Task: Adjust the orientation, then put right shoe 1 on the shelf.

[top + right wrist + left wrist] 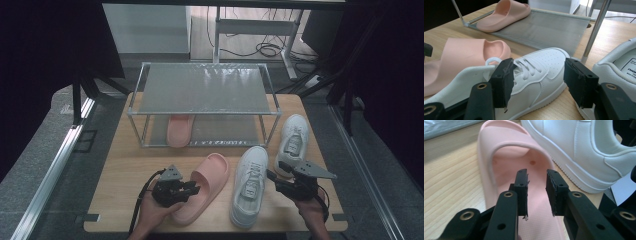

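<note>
i see left gripper [192, 189] parted over pink slipper [206, 186] heel, gripping nothing | slipper flat on table [125, 175] beside white sneaker [248, 186] | right gripper [272, 176] open wide at sneaker's side, not touching

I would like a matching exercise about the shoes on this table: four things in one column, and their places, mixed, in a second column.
Things:
1. pink slipper by the left tool
2. second pink slipper
3. near white sneaker
4. far white sneaker

Places:
A. on the lower shelf of the metal rack
B. on the table, at the right of the rack
C. on the table, under the open left tool
D. on the table, between a slipper and the other sneaker

Pairs: 1-C, 2-A, 3-D, 4-B
</note>
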{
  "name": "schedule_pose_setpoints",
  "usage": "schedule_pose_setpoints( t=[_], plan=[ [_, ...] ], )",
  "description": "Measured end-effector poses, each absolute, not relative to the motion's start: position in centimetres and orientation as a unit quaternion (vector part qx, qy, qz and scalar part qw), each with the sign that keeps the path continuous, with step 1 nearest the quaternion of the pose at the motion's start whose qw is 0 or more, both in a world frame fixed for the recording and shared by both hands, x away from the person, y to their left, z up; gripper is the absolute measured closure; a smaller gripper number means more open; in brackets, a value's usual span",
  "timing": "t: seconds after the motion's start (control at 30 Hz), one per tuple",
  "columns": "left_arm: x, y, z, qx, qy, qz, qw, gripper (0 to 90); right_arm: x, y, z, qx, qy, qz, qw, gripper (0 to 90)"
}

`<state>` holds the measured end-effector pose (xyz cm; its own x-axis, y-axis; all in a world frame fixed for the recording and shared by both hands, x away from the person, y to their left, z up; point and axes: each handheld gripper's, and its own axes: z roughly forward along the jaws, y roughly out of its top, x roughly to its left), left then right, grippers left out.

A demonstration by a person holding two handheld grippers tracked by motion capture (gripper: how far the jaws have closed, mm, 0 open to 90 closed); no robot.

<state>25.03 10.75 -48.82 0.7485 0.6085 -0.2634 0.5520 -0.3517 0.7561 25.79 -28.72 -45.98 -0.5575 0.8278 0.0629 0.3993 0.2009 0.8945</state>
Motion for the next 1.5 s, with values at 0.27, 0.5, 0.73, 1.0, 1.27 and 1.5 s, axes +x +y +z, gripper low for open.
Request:
schedule_pose_setpoints(
  t=[0.27,0.5,0.73,1.0,1.27,1.5],
  plan=[
    [24.9,9.5,-48.4,0.825,0.343,0.031,0.448,67.8,25.3,-29.2,-45.6,0.417,0.736,0.480,0.231,41.7],
    [25.0,8.2,-48.8,0.833,0.336,0.025,0.439,68.3,25.3,-29.1,-45.7,0.416,0.737,0.480,0.231,41.7],
    [25.1,7.0,-48.9,0.840,0.329,0.023,0.431,68.3,25.4,-28.8,-45.8,0.413,0.740,0.480,0.227,41.7],
    [25.2,6.3,-48.9,0.840,0.329,0.022,0.431,68.5,25.3,-28.9,-45.7,0.414,0.738,0.482,0.228,41.7],
    [24.9,5.7,-48.9,0.843,0.324,0.025,0.428,67.8,25.3,-29.0,-45.7,0.414,0.738,0.482,0.228,41.7],
    [24.7,5.8,-49.6,0.847,0.336,0.040,0.409,67.2,25.2,-29.2,-45.7,0.417,0.737,0.482,0.228,41.7]
  ],
)
